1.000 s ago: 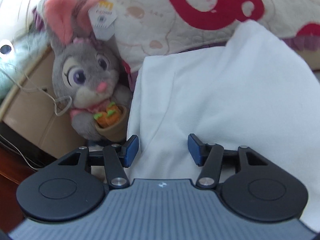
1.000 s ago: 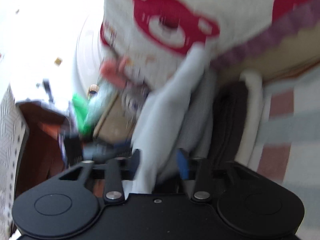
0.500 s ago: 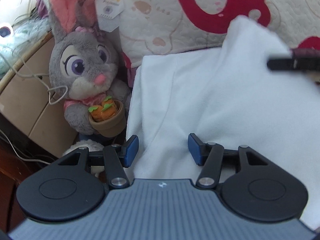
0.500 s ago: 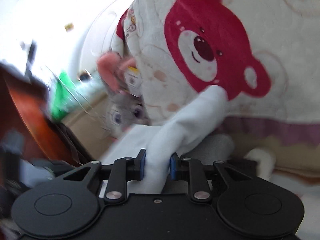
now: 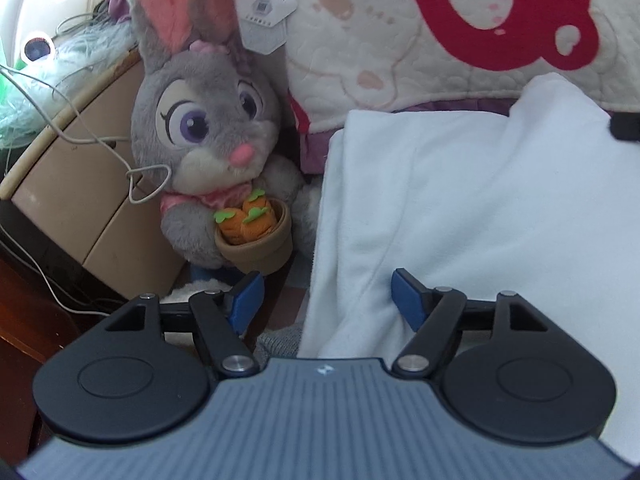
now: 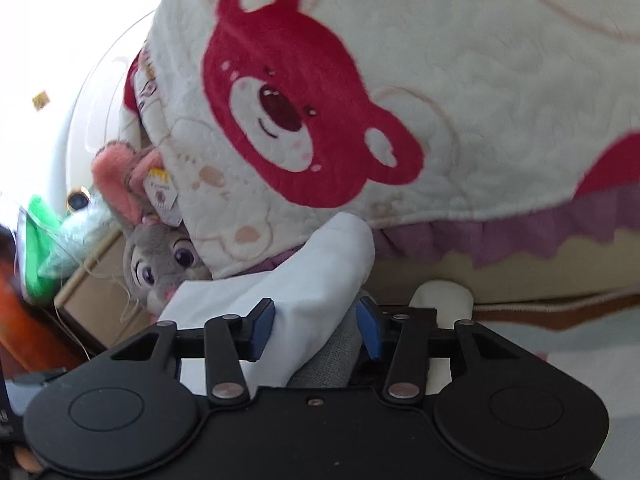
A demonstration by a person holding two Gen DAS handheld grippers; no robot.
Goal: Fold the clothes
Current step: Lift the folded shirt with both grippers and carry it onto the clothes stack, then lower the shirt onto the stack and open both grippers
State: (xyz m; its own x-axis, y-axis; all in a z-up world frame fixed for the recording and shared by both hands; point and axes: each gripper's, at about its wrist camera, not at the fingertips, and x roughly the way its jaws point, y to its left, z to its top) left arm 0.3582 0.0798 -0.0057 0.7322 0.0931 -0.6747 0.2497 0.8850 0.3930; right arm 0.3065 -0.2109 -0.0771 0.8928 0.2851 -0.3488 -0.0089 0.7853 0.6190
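The white garment (image 5: pixel 460 208) fills the right half of the left wrist view, spread flat with one corner peaked up at the upper right against the bear-print quilt (image 5: pixel 400 40). The left gripper (image 5: pixel 326 300) sits at the garment's near left edge, and its jaws have just been opening: the right blue pad rests on the white cloth, the left pad stands clear over the gap beside it, so nothing is pinched. Over in the right wrist view, that same white garment (image 6: pixel 304 280) rises as a folded ridge in the centre, a grey fabric (image 6: pixel 332 356) tucked under it. The right gripper (image 6: pixel 316 326) has the ridge between its fingers; its jaws have just been widening too, the left pad at the cloth, the right pad standing off it with a gap. At the left of the left wrist view, a grey plush rabbit (image 5: pixel 208 128) hugs a pot of carrots (image 5: pixel 256 236), just beside the garment, with a beige bedside cabinet (image 5: pixel 72 184) and white cables (image 5: pixel 80 120) further left.
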